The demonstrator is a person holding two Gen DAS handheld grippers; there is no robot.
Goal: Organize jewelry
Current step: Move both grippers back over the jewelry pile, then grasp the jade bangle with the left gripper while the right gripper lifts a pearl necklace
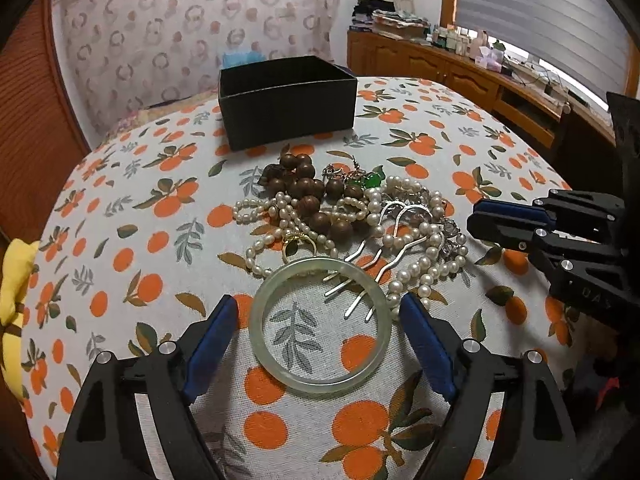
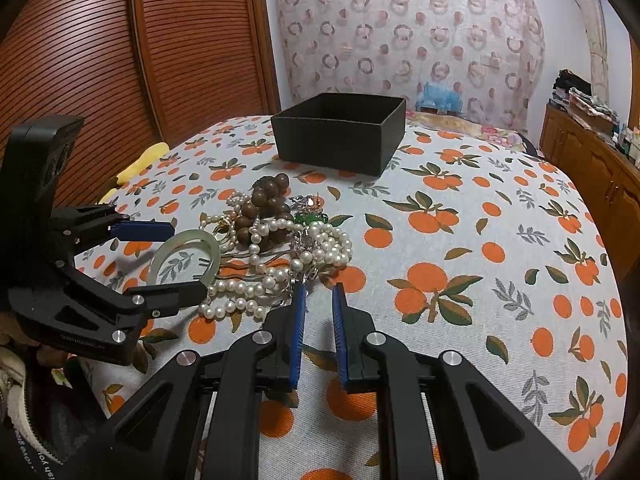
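Note:
A pale green jade bangle lies flat on the orange-print tablecloth, between the wide-open fingers of my left gripper, which do not touch it. Behind it is a jewelry pile: pearl strands, brown wooden beads, silver hairpins, a gold ring and green pieces. A black open box stands behind the pile. My right gripper is narrowly open and empty, just right of the pearl strands. The bangle and the box also show in the right wrist view.
The tablecloth covers a round table. A yellow cloth lies at the table's left edge. A wooden cabinet with clutter runs along the right wall. A slatted wooden door is at the left.

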